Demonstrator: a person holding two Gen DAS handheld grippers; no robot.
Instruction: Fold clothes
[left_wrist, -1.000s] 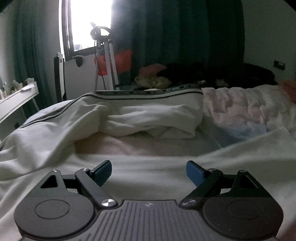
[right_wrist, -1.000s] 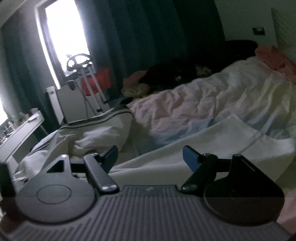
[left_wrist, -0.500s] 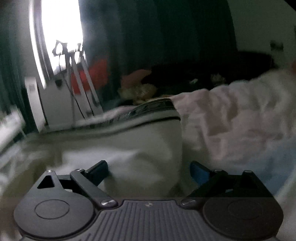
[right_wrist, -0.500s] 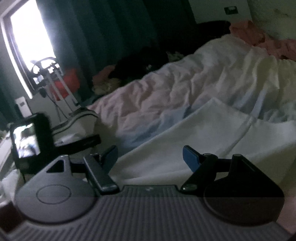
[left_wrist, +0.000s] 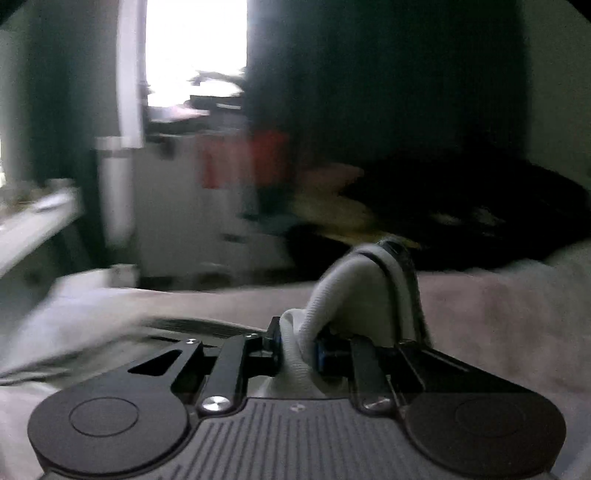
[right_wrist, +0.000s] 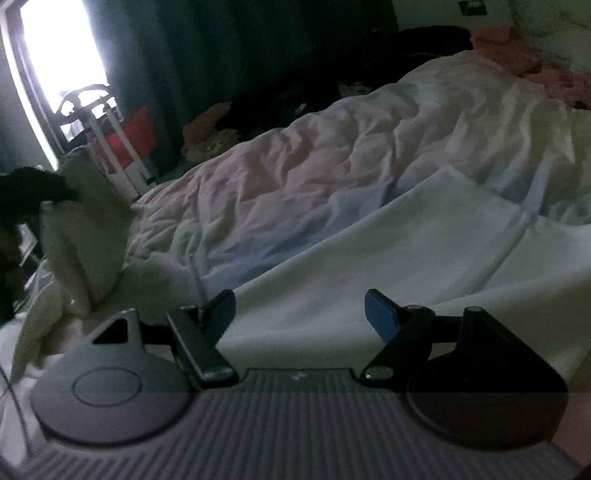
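A white garment with a dark striped band (left_wrist: 364, 295) rises in a bunched fold from my left gripper (left_wrist: 298, 350), which is shut on it. In the right wrist view the same white garment (right_wrist: 85, 229) hangs lifted at the far left, and its flat part (right_wrist: 388, 258) lies spread across the bed. My right gripper (right_wrist: 299, 314) is open just above that flat part, with nothing between its fingers. The left wrist view is blurred by motion.
A rumpled pale duvet (right_wrist: 332, 162) covers the bed behind the garment. A dark heap of clothes (right_wrist: 295, 96) and a pinkish pillow (right_wrist: 532, 62) lie at the far side. A tripod (right_wrist: 110, 144), a bright window (left_wrist: 195, 51) and dark curtains stand beyond the bed.
My left gripper has gone from open to shut on the garment's banded edge and lifted it. My right gripper stays open and has swung to the right over the flat cloth.
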